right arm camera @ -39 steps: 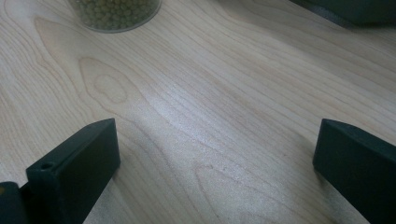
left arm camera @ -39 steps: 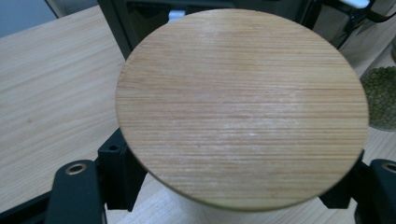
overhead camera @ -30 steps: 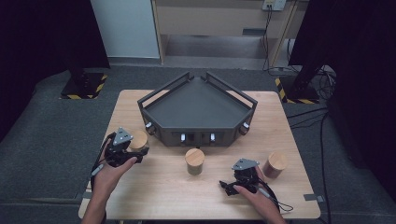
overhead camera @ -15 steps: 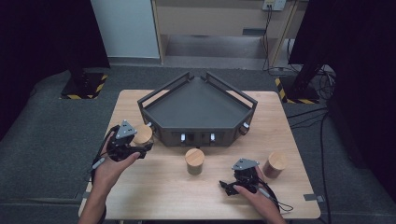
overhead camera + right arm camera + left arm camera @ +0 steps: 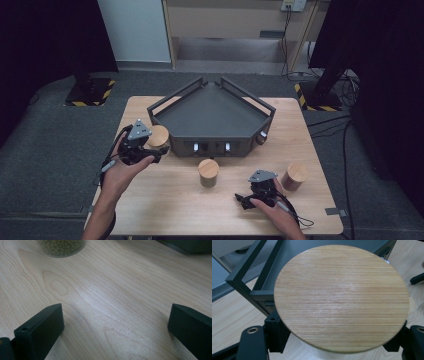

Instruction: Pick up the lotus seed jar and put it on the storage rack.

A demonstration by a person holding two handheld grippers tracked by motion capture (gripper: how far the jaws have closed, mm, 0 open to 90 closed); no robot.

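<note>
At the near edge of the wooden table (image 5: pixel 165 210), the right gripper (image 5: pixel 245 201) rests low in the person's right hand, its jaws spread wide with bare wood between them, as the right gripper view shows; in that view a glass jar of green beans (image 5: pixel 62 246) stands just ahead of the jaws, apart from them; in the high view this is the jar with a wooden lid (image 5: pixel 208 172) near the middle of the table; another lidded jar (image 5: pixel 294 176) stands just to the right of the right hand; on the left side, the left gripper (image 5: pixel 155 152) pinches a third jar (image 5: pixel 159 136) below its round wooden lid (image 5: pixel 340 297), the jaws pressed against its sides; the held jar sits beside the left front corner of the dark tray (image 5: pixel 215 112), close to its frame, and whether it touches the frame I cannot tell; farther back, the tray has a raised rail around its angled walls; beyond the table lies grey floor.
</note>
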